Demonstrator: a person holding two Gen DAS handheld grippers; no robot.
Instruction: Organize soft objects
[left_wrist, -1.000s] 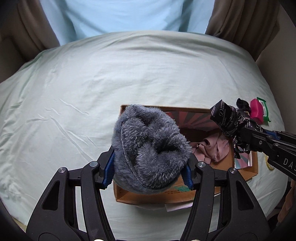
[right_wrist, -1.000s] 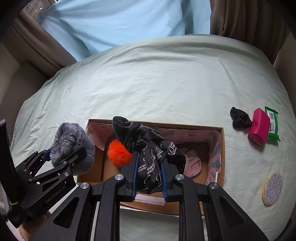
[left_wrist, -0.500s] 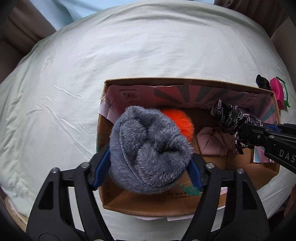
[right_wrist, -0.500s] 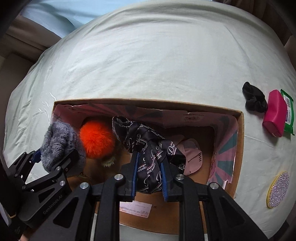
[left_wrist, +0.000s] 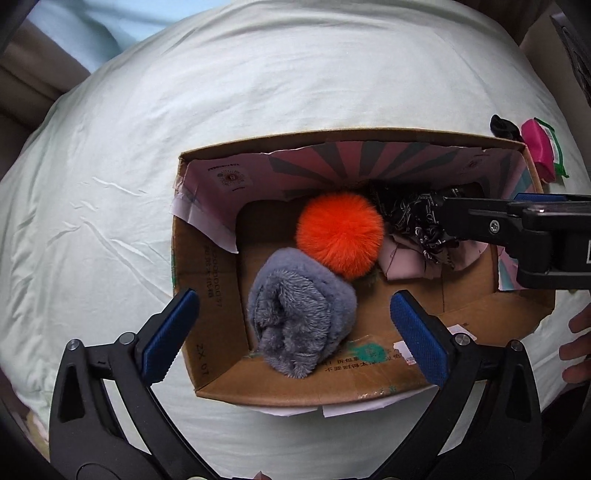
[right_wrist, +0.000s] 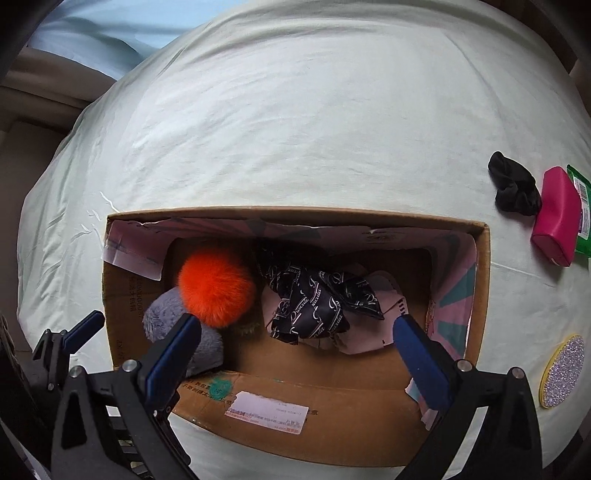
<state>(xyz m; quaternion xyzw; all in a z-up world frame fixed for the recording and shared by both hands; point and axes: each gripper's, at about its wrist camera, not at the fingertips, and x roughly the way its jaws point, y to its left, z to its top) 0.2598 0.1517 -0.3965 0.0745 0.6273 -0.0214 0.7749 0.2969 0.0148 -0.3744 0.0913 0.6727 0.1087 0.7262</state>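
An open cardboard box (left_wrist: 332, 136) (right_wrist: 295, 212) sits on the bed. Inside lie a grey fluffy piece (left_wrist: 299, 325) (right_wrist: 162, 317), an orange pom-pom (left_wrist: 340, 232) (right_wrist: 216, 286), and a black printed scarf (right_wrist: 314, 306) (left_wrist: 417, 221) on a pink cloth (right_wrist: 384, 332). My left gripper (left_wrist: 294, 299) hangs over the grey piece with its jaws opening; the piece lies between and below the blue pads, untouched. My right gripper (right_wrist: 297, 319) hangs over the scarf, jaws also opening, with the scarf lying loose beneath and no pad on it.
On the pale green sheet (right_wrist: 295, 110) right of the box lie a black scrunchie (right_wrist: 513, 188), a pink pouch (right_wrist: 556, 216), a green packet (right_wrist: 581, 206) and a glittery round disc (right_wrist: 561, 369). A person's fingers (left_wrist: 578, 343) show at the right edge.
Both grippers sank toward the box and spread wide. The grey fluffy piece dropped from the left one into the box; the black scarf fell from the right one onto the pink cloth.
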